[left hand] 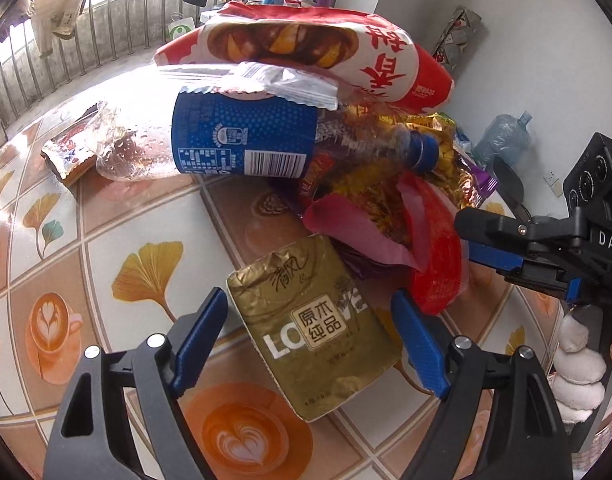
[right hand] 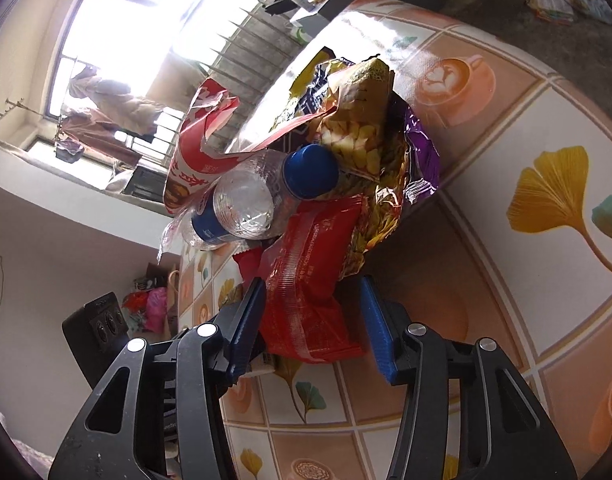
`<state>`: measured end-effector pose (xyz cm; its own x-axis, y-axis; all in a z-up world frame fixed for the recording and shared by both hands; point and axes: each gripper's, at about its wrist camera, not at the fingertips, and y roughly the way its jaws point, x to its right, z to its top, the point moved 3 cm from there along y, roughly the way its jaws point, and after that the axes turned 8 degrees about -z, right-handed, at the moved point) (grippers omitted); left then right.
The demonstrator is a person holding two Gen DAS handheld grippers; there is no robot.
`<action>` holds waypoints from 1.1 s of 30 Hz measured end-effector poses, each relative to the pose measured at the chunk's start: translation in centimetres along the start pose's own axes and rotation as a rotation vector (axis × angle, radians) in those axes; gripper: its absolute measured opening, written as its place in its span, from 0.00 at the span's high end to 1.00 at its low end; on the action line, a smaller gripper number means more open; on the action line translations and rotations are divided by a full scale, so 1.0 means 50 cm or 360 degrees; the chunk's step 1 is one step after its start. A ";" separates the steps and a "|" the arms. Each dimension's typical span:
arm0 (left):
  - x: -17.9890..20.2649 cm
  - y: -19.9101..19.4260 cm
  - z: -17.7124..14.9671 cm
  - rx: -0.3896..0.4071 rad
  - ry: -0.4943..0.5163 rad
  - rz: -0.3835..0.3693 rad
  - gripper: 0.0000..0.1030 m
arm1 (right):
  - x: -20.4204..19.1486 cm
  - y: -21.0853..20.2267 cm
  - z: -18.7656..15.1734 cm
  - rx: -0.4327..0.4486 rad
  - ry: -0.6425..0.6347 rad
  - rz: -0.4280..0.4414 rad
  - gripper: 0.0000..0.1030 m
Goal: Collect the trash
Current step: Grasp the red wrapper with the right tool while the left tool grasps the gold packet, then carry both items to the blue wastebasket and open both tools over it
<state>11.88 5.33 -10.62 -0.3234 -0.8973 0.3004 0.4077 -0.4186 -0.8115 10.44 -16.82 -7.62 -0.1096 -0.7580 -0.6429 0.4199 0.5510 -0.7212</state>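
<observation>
The left gripper (left hand: 310, 336) is wide open around the gold pack (left hand: 312, 332), lying lengthwise between its fingers on the desk (left hand: 106, 240). The right gripper (right hand: 312, 320) gapes around the red wrapper (right hand: 310, 280); the bottle (left hand: 226, 140) lies crosswise, cap right.

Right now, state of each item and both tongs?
Left tongs: open, straddling gold packet.
Gold packet: flat on table, crumpled, ungripped.
Right tongs: open around red wrapper.
Red wrapper: crumpled, ungripped.
Plastic bottle: capped, on its side.
Red-and-white bag: atop pile.
</observation>
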 end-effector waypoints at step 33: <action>0.006 -0.161 -0.024 0.0192 -0.0029 -0.0150 0.33 | -0.022 -0.094 -0.011 0.0145 -0.0001 0.0206 0.82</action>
<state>7.48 8.58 -4.58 -0.3503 -0.8550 0.3825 0.4763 -0.5142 -0.7132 8.10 -18.42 -3.65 -0.0487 -0.6829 -0.7289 0.5105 0.6102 -0.6058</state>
